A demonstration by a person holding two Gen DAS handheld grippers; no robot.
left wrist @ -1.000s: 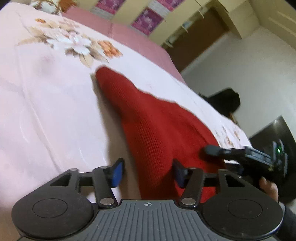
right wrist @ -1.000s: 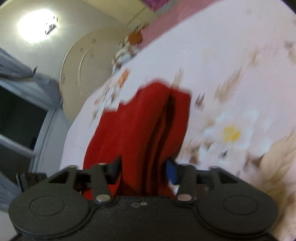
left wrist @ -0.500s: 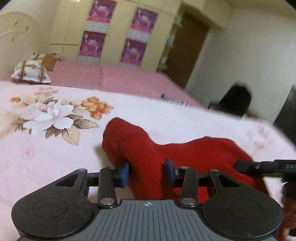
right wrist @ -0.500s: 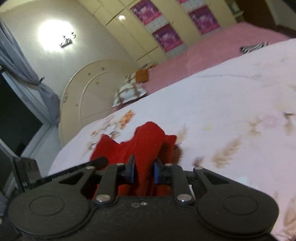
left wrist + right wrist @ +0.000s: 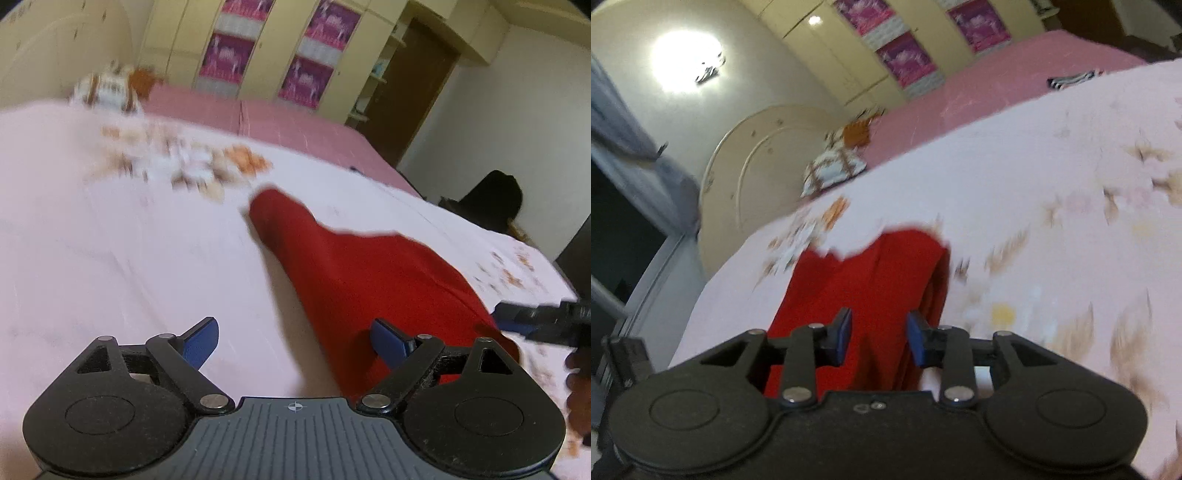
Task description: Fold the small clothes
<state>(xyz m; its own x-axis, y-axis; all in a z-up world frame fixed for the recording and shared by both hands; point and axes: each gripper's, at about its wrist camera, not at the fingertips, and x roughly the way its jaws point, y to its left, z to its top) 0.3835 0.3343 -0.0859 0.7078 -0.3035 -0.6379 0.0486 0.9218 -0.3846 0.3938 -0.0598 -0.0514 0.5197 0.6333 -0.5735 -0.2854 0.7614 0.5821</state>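
A red knit garment (image 5: 369, 280) lies folded on the pink floral bedspread (image 5: 110, 258). My left gripper (image 5: 293, 341) is open wide, just above the near edge of the garment, with the cloth between and beyond its blue pads and not gripped. In the right wrist view the same red garment (image 5: 871, 280) lies folded lengthwise on the bedspread (image 5: 1052, 221). My right gripper (image 5: 877, 341) is open over its near end, holding nothing. The right gripper's fingers (image 5: 532, 321) also show at the right edge of the left wrist view.
A patterned pillow (image 5: 831, 170) and a cream headboard (image 5: 750, 177) are at the bed's head. Wardrobes with purple panels (image 5: 266, 55) line the far wall. A dark chair (image 5: 495, 199) stands beyond the bed. A small striped item (image 5: 1075, 79) lies on the pink sheet.
Both grippers have opened and let go of the red garment, which now lies on the bed. Both have drawn back a little from it.
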